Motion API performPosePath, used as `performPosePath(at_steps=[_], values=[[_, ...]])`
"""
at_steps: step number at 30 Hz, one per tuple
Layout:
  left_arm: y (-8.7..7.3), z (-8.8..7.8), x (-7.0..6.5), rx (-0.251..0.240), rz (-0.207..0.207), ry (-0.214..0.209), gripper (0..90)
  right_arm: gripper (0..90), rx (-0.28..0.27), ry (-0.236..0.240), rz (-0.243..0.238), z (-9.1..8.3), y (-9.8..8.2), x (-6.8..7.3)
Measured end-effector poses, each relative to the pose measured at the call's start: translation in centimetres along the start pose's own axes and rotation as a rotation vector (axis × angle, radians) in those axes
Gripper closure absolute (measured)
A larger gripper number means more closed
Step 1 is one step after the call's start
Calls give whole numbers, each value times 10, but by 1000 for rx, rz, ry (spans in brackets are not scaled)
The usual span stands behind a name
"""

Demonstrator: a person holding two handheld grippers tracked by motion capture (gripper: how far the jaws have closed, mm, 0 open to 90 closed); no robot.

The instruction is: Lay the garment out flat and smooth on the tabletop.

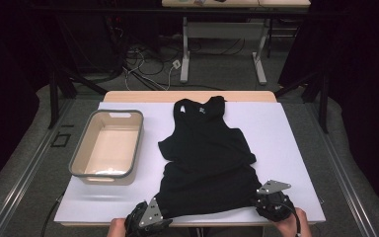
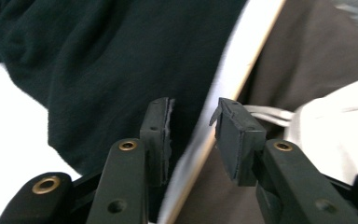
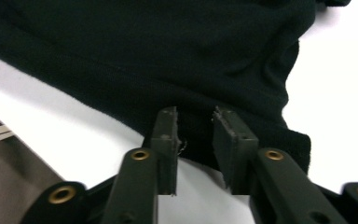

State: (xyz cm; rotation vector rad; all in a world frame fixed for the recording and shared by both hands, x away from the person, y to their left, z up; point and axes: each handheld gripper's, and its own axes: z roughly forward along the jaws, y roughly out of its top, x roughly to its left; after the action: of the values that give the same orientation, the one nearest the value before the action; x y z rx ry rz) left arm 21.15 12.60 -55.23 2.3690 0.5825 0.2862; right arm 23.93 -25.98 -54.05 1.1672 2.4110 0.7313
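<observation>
Black fingers (image 3: 165,140), brass screws, grey plates

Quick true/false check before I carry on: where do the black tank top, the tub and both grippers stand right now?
1. The black tank top lies spread on the white table cover. True.
2. The grey-rimmed tub holds a folded garment. False: it is empty.
3. The left gripper is clamped on the hem. False: its jaws stand apart, nothing pinched between them.
4. The right gripper is at the top's lower right corner, jaws parted. True.
5. The tub sits right of the tank top in the high view. False: it sits left of it.
</observation>
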Motion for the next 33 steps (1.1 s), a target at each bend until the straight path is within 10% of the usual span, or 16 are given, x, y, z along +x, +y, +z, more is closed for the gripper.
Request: performPosePath(at_steps=[4,9,21,26,30,33], values=[[1,7,8,-12,-14,-8,731,660,-10,8,6,3,0,-1],[3,8,14,-22,-26,-39,854,868,-21,26,-10,2,0,-3],[-5,-28,16,-123,-88,-99,865,883,-60,-7,37,-47,-7,5],[-9,-29,9,-81,-63,-121,865,883,-12,22,32,-51,-10,11],[-16,-19,8,-10,-64,-128,853,860,98,71,27,-35,-16,13],[-14,-19,9,-5,-53,-112,749,648,96,97,41,-31,-17,10]])
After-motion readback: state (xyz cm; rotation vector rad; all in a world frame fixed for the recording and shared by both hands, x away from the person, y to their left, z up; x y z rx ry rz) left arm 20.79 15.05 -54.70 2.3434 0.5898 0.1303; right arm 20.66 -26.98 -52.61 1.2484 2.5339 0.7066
